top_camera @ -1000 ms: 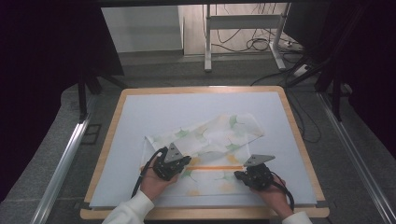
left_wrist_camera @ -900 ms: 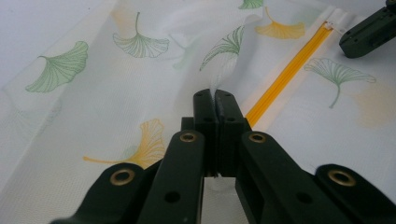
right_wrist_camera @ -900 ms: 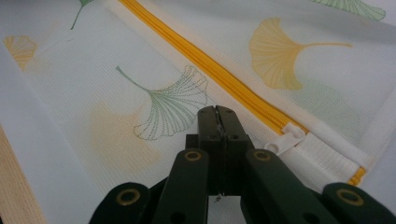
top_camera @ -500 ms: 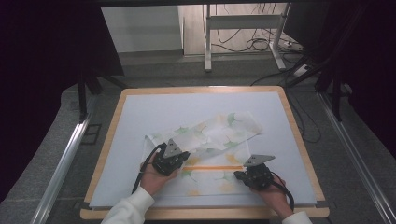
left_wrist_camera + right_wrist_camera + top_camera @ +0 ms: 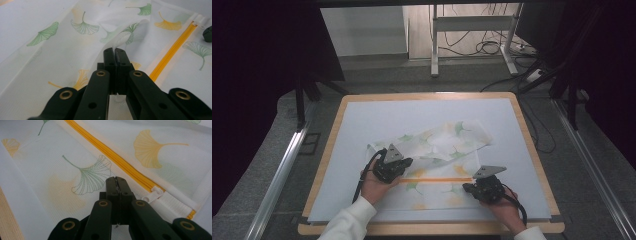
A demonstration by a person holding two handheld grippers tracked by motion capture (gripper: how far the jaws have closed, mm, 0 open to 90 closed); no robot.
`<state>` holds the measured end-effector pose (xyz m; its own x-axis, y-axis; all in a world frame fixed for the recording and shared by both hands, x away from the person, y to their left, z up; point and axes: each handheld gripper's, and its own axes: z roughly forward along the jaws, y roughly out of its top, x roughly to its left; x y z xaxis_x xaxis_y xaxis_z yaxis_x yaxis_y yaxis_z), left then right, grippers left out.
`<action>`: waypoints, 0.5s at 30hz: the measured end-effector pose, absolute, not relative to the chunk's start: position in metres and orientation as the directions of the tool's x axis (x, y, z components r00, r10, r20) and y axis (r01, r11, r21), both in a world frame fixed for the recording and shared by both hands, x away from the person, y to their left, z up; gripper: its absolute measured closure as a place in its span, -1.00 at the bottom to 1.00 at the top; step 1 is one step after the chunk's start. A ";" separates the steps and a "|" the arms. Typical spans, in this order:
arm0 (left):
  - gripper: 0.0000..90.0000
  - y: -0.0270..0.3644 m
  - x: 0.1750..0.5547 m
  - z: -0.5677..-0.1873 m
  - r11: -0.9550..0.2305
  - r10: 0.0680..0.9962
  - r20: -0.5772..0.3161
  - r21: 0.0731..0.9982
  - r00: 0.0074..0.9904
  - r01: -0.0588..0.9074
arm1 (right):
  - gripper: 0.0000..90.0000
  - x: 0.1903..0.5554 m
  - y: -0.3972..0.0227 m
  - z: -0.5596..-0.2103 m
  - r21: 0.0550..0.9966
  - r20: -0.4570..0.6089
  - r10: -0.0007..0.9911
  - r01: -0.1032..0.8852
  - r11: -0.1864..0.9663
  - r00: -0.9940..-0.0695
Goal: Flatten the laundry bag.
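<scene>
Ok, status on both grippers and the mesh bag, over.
Left gripper shut on mesh bag, fabric pinched up. Right gripper shut on it near zipper pull. Yellow zipper closed. Nothing in the way.

A wood-edged table (image 5: 532,145) carries a leaf-printed mesh bag (image 5: 447,142).

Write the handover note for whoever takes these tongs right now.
Left tongs: shut on a fold of the mesh bag, lifting it slightly.
Right tongs: shut on the mesh near the white zipper pull.
Bag: lies rumpled on the pale mat, far part bunched, orange zipper running between the two tongs and looking closed.
Done: both grips taken.
Left: probably spreading or folding the bag; keep both grips.
</scene>
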<state>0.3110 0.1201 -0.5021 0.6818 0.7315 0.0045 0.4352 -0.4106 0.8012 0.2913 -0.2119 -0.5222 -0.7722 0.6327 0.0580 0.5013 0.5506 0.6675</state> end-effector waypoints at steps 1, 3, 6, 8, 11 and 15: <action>0.99 0.121 0.312 -0.502 -0.409 0.733 0.004 0.801 0.680 0.437 | 0.98 0.291 -0.212 -0.522 0.668 0.058 0.633 0.501 0.551 -0.772; 0.99 0.123 0.315 -0.503 -0.406 0.737 0.001 0.800 0.676 0.442 | 0.98 0.291 -0.212 -0.522 0.667 0.058 0.633 0.501 0.551 -0.772; 0.99 0.125 0.317 -0.503 -0.400 0.744 -0.002 0.801 0.668 0.447 | 0.98 0.291 -0.212 -0.522 0.667 0.057 0.632 0.500 0.552 -0.773; 0.99 0.126 0.320 -0.503 -0.395 0.748 -0.003 0.801 0.664 0.449 | 0.98 0.291 -0.212 -0.522 0.667 0.058 0.631 0.500 0.552 -0.773; 0.99 0.129 0.322 -0.503 -0.391 0.752 -0.004 0.803 0.659 0.451 | 0.98 0.291 -0.212 -0.522 0.667 0.057 0.632 0.500 0.552 -0.773; 0.99 0.131 0.326 -0.502 -0.382 0.758 -0.007 0.806 0.652 0.452 | 0.98 0.291 -0.212 -0.522 0.667 0.058 0.632 0.501 0.551 -0.773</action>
<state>0.3259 0.1312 -0.5018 0.6525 0.7578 -0.0070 0.4524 -0.3821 0.8058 0.2914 -0.2120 -0.5222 -0.7730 0.6317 0.0581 0.5008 0.5514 0.6672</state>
